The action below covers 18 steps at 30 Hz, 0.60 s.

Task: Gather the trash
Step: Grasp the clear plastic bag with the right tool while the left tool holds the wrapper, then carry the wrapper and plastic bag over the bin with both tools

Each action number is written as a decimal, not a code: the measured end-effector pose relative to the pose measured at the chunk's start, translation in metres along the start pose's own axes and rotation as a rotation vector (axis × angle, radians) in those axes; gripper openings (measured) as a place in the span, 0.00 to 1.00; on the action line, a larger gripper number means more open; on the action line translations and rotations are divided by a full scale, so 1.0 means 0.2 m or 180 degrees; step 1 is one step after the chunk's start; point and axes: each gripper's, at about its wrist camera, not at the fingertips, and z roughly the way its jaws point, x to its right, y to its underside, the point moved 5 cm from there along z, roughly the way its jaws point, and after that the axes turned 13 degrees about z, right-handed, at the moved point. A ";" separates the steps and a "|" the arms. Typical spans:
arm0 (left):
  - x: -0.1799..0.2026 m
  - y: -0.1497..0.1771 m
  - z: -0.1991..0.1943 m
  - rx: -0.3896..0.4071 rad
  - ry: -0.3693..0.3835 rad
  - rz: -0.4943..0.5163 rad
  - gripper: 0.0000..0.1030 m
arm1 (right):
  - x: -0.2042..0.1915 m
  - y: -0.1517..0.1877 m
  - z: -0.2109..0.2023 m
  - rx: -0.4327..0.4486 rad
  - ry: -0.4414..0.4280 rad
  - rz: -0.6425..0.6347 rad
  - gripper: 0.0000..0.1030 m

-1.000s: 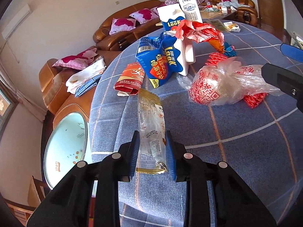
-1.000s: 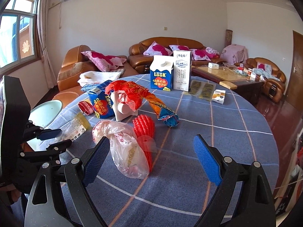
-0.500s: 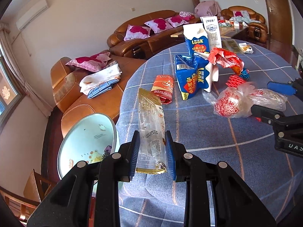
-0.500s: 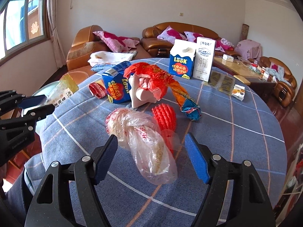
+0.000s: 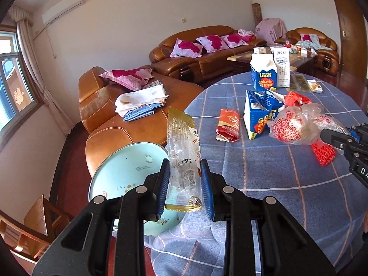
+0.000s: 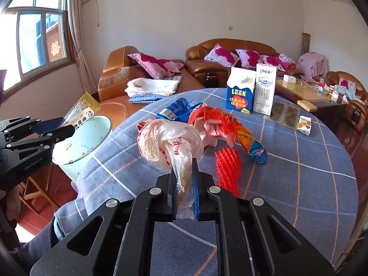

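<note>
My left gripper [image 5: 184, 164] is shut on a clear snack wrapper [image 5: 182, 142] with gold ends, held upright above the table's left edge. Just beyond and below it stands a pale green bin [image 5: 119, 172]. In the right wrist view the same wrapper [image 6: 84, 110] and the left gripper [image 6: 53, 128] hang over the bin [image 6: 87, 138]. My right gripper [image 6: 184, 172] is shut on the tail of a crumpled clear plastic bag [image 6: 168, 138] with red print. That bag [image 5: 296, 126] also shows in the left wrist view, with the right gripper [image 5: 340, 135] at the frame's right edge.
On the blue checked tablecloth [image 6: 299, 184] lie a red mesh net [image 6: 227, 165], a crumpled red-orange wrapper [image 6: 220, 122], a squashed blue carton [image 5: 257, 115] and a flat red packet [image 5: 227, 124]. Two upright cartons [image 6: 240, 92] and a small box [image 6: 304, 125] stand farther back. Brown sofas lie behind.
The right gripper's jaws have closed onto the plastic bag, which has lifted a little. The left gripper has carried the wrapper up and left, from over the table to beside the bin.
</note>
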 end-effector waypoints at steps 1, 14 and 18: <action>-0.02 0.00 0.00 0.0003 -0.0034 -0.0019 0.26 | -0.02 -0.01 0.00 0.0032 -0.0007 -0.0009 0.10; -0.18 0.02 -0.02 0.0028 -0.0238 -0.0128 0.26 | -0.23 -0.11 0.03 0.0231 -0.0212 -0.0203 0.10; -0.21 0.03 -0.02 0.0018 -0.0329 -0.0120 0.26 | -0.26 -0.15 0.03 0.0308 -0.0218 -0.0237 0.10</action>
